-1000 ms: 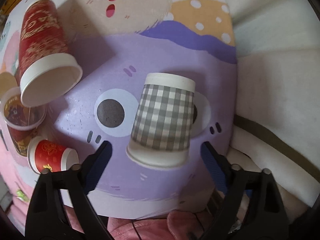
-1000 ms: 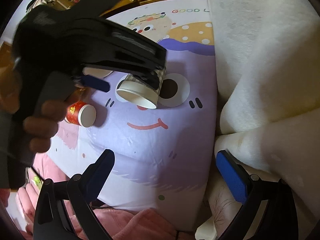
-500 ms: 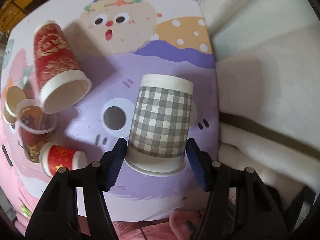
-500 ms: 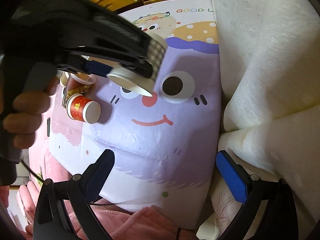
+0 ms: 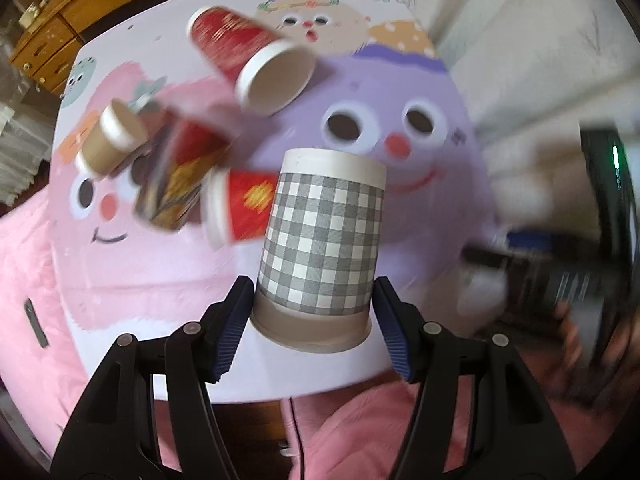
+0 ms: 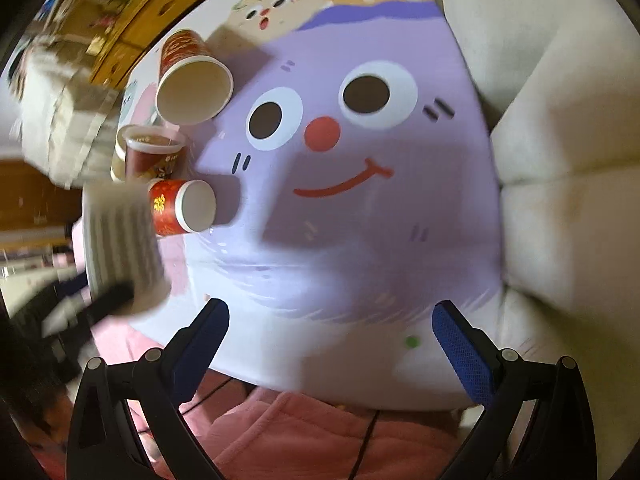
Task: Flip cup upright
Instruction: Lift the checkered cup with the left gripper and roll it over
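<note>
My left gripper (image 5: 314,316) is shut on the grey checked paper cup (image 5: 324,236), gripping it near its rim. The cup is lifted off the cartoon mat (image 5: 400,92), with its closed bottom pointing away from the camera. In the right wrist view the same cup (image 6: 120,240) shows blurred at the left, held in the air. My right gripper (image 6: 330,328) is open and empty above the mat's near edge (image 6: 340,368).
A large red cup (image 5: 248,56) and a small red cup (image 5: 240,210) lie on their sides on the mat. A brown printed cup (image 5: 176,184) and a tan cup (image 5: 108,140) sit beside them. White cushions (image 6: 560,160) border the right; wooden drawers (image 5: 80,4) stand behind.
My left gripper closed on the checked cup, lifted it off the mat and swung it left and toward me. The right gripper stayed open and tilted down over the mat.
</note>
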The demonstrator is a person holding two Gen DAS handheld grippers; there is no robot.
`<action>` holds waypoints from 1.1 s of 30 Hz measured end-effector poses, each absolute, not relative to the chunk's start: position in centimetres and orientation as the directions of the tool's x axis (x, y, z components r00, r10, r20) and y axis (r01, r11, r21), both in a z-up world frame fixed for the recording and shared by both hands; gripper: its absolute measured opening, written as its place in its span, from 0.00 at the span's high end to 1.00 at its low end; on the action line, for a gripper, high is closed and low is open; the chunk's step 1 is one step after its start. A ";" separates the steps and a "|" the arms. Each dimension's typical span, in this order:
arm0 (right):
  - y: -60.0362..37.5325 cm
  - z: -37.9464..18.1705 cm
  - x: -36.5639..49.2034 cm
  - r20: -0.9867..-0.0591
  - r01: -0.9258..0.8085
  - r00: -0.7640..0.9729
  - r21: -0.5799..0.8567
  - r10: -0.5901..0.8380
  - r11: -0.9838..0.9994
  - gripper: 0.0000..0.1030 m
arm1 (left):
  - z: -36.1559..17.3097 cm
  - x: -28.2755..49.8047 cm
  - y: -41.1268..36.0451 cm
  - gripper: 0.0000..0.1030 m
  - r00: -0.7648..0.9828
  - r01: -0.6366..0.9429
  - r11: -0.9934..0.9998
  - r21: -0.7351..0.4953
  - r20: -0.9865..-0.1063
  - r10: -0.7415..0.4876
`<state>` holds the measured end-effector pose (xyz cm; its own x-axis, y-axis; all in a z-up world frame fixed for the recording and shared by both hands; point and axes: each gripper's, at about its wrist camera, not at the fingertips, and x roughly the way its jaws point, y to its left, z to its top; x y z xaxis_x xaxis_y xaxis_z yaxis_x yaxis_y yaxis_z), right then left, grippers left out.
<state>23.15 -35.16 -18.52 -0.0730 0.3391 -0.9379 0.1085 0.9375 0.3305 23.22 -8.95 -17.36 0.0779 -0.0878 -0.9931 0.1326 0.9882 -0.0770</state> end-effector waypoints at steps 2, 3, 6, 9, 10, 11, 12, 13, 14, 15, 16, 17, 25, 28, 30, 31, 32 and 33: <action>-34.1 -18.4 22.3 -0.938 0.134 -0.069 0.328 0.339 0.935 0.00 | -17.5 21.6 -7.4 0.43 0.073 0.190 0.980 -0.050 -0.995 -0.065; -33.7 -18.3 21.9 -0.939 0.138 -0.067 0.326 0.337 0.935 0.00 | -17.5 20.7 -6.5 0.43 0.074 0.225 0.974 -0.033 -0.996 -0.051; -31.4 -17.8 19.8 -0.943 0.164 -0.048 0.317 0.328 0.934 0.00 | -17.8 18.6 -3.9 0.43 0.076 0.336 0.942 0.014 -0.997 -0.012; -28.8 -17.4 17.4 -0.941 0.217 -0.012 0.328 0.338 0.919 0.00 | -17.8 17.5 -1.9 0.43 0.104 0.481 0.874 0.072 -0.994 0.024; -28.4 -17.1 16.8 -0.940 0.227 -0.004 0.330 0.340 0.916 0.00 | -17.7 17.3 -1.6 0.43 0.113 0.522 0.848 0.087 -0.993 0.032; -27.6 -17.0 15.7 -0.941 0.242 0.013 0.332 0.339 0.912 0.00 | -17.8 16.9 -1.1 0.43 0.126 0.584 0.805 0.105 -0.991 0.038; -26.9 -16.9 15.0 -0.942 0.252 0.027 0.331 0.336 0.909 0.00 | -17.8 16.7 -1.0 0.43 0.133 0.624 0.773 0.114 -0.990 0.039; -25.9 -16.8 13.8 -0.943 0.262 0.052 0.330 0.328 0.907 0.00 | -18.0 16.2 -0.7 0.43 0.141 0.691 0.712 0.125 -0.989 0.036; -25.2 -16.7 13.0 -0.944 0.260 0.073 0.329 0.321 0.908 0.00 | -18.2 15.7 -0.4 0.43 0.157 0.757 0.639 0.138 -0.987 0.028; -24.5 -16.5 12.1 -0.945 0.246 0.106 0.328 0.310 0.912 0.00 | -18.4 15.2 -0.3 0.43 0.174 0.810 0.567 0.151 -0.985 0.012; -23.4 -16.1 11.2 -0.945 0.227 0.147 0.320 0.292 0.920 0.00 | -18.6 14.9 -0.6 0.43 0.182 0.850 0.503 0.157 -0.983 -0.001; -22.7 -15.8 10.6 -0.946 0.215 0.171 0.308 0.274 0.927 0.00 | -18.9 14.3 -0.6 0.43 0.183 0.896 0.416 0.158 -0.983 -0.020; -18.2 -14.2 5.6 -0.942 0.193 0.286 0.234 0.174 0.953 0.00 | -21.6 11.9 -0.8 0.43 0.143 0.981 -0.120 0.152 -0.986 -0.086; -17.7 -13.7 4.2 -0.948 0.212 0.292 0.196 0.129 0.957 0.00 | -22.6 10.8 -1.3 0.43 0.139 0.939 -0.302 0.163 -0.985 -0.101; -17.5 -13.8 3.7 -0.951 0.226 0.288 0.180 0.111 0.957 0.00 | -23.4 9.8 -1.6 0.42 0.145 0.896 -0.408 0.173 -0.984 -0.100; -17.5 -13.9 3.6 -0.953 0.232 0.285 0.174 0.104 0.957 0.00 | -23.8 9.4 -1.6 0.42 0.153 0.867 -0.465 0.180 -0.984 -0.096; -17.3 -13.9 3.5 -0.955 0.237 0.282 0.164 0.094 0.958 0.00 | -24.3 9.2 -1.6 0.41 0.171 0.837 -0.511 0.194 -0.981 -0.092; -17.3 -13.9 3.5 -0.956 0.236 0.282 0.156 0.086 0.959 0.00 | -24.8 9.1 -1.7 0.41 0.187 0.817 -0.540 0.202 -0.979 -0.082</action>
